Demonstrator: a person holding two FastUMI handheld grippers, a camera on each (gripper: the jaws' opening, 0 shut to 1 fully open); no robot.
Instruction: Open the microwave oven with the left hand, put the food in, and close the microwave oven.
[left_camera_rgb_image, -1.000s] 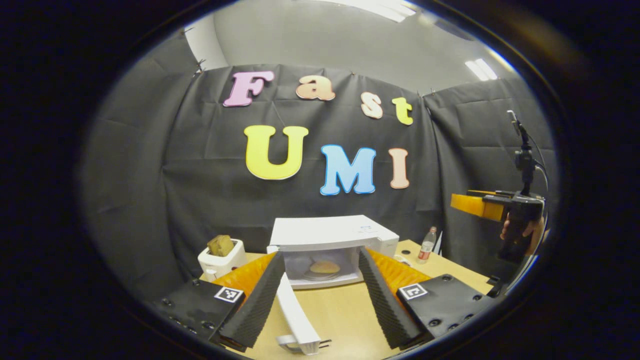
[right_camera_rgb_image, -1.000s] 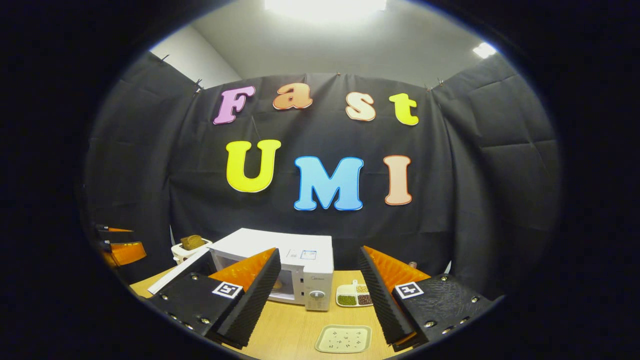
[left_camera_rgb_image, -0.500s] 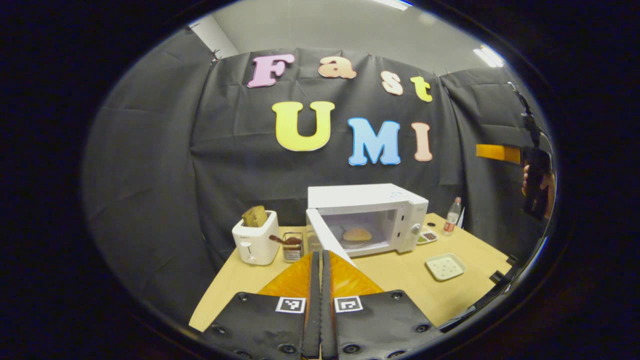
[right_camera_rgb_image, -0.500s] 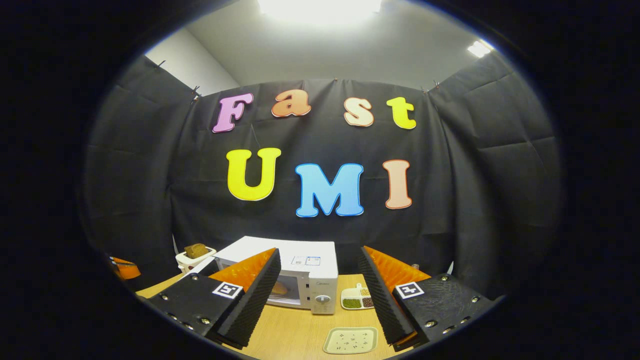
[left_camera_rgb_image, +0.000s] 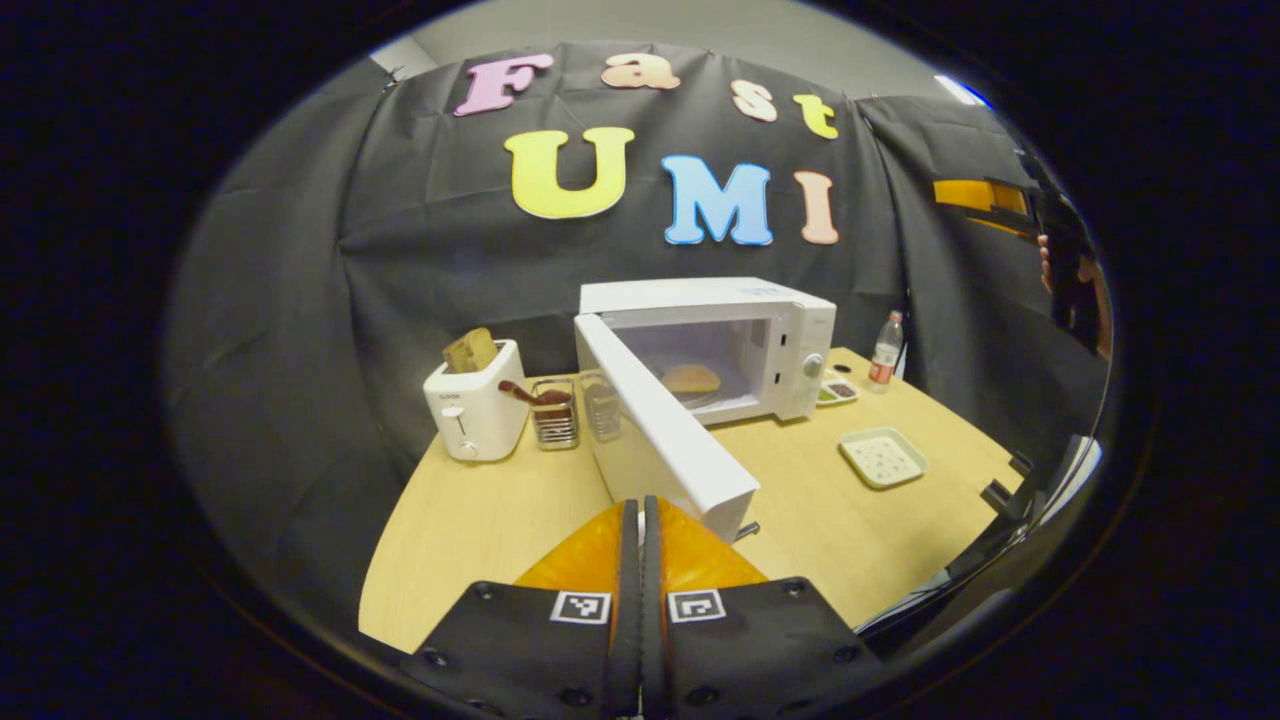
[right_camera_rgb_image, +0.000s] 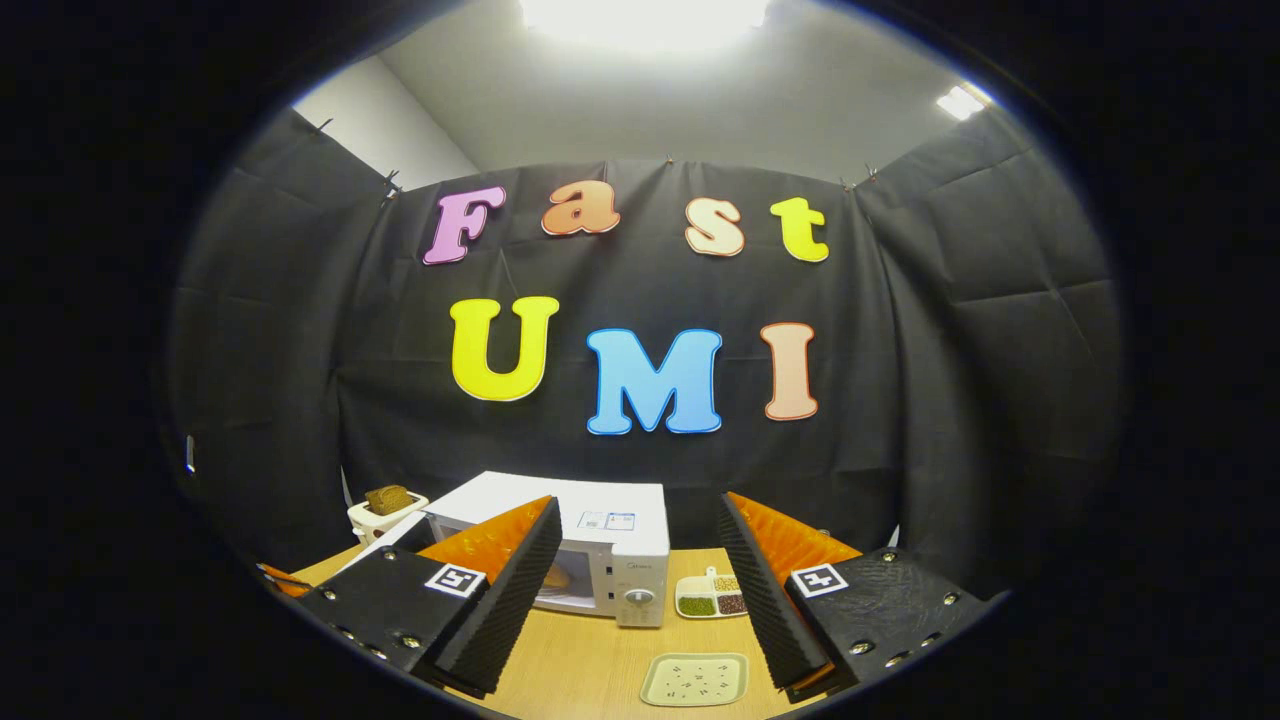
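Left tool (left_camera_rgb_image: 641, 560): two black plates with round screws, each carrying a square black-and-white marker; ribbed inner faces on the fingers (left_camera_rgb_image: 630, 600), webbed backing. Right tool (right_camera_rgb_image: 640, 585): same build, black screwed plates, square markers, ribbed fingers (right_camera_rgb_image: 500, 600). Seen farther off in the left gripper view, a hand (left_camera_rgb_image: 1060, 275) around its black body.

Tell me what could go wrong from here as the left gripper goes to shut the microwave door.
1. The left gripper is shut, right behind the open microwave door; a hard shove could slide the microwave on the table.
2. The door swings from the left side, where glass jars and a toaster stand; a drifting push might knock them.
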